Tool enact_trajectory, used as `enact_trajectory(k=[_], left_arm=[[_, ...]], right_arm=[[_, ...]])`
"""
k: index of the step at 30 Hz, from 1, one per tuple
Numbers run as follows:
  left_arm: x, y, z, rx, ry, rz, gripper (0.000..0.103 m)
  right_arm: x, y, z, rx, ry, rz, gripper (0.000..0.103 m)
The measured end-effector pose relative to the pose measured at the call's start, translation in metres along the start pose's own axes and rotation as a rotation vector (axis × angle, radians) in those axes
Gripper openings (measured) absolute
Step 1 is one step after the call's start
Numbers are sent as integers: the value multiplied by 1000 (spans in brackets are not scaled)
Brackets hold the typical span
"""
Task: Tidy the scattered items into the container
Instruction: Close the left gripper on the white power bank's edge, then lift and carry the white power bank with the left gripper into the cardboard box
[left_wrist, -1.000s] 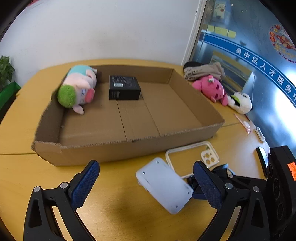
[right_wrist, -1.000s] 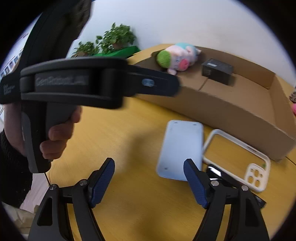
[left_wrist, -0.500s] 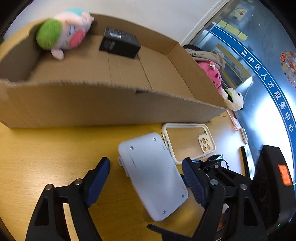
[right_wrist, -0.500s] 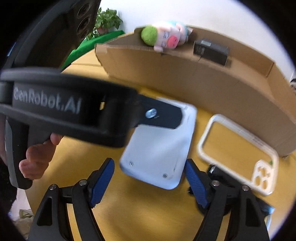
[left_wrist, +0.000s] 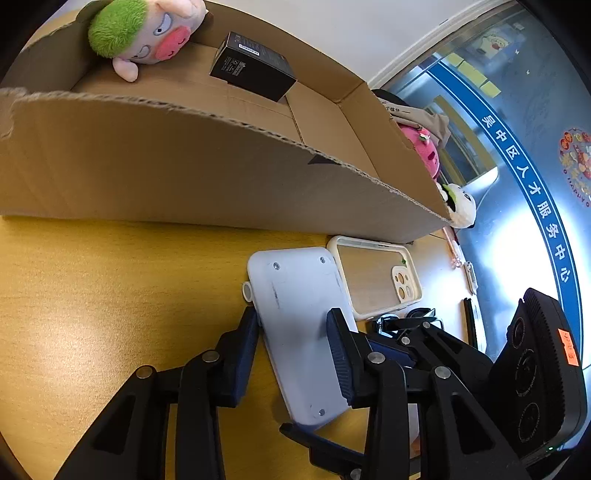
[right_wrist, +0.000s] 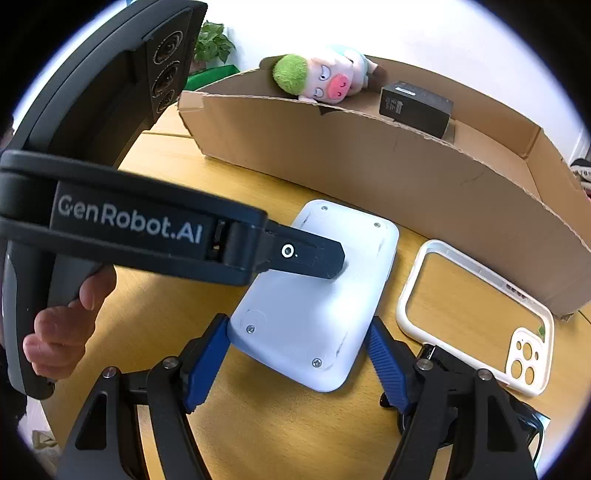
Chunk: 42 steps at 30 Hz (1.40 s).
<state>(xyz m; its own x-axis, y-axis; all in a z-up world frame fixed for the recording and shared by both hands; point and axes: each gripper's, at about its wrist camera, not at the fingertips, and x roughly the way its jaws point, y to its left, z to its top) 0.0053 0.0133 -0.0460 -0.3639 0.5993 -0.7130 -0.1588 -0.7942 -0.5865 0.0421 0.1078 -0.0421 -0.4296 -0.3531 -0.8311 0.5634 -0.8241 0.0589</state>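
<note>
Cardboard box (left_wrist: 221, 173) on yellow wooden table (left_wrist: 92, 295) — white wall, potted plant (right_wrist: 212, 44)

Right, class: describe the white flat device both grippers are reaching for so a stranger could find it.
Start at the long cardboard box on the yellow table. Just in front of it lies the white device, face down beside a cream phone case. Unlike the open-framed case, it is solid, with corner screws.

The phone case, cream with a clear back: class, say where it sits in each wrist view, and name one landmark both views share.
Left wrist: the phone case lies right of centre, beside the white device.
Right wrist: it lies at lower right, right of that device.
Shared landmark: the cardboard box just behind it.
</note>
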Motion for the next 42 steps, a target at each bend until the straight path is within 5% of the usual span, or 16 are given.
enact_trajectory(k=[10,20,42], left_arm=[[-9,-3,-4,-3,-7,-4,39],[-63,-38,14,86,-119,25,37],[-161,-191,148,431,-379,10,37]], right_arm=[[-11,1,-1,12,-43,20,73],[-55,6,27,-7,-179,15,73],[-198,-67,154,-98,-469,-122,73]])
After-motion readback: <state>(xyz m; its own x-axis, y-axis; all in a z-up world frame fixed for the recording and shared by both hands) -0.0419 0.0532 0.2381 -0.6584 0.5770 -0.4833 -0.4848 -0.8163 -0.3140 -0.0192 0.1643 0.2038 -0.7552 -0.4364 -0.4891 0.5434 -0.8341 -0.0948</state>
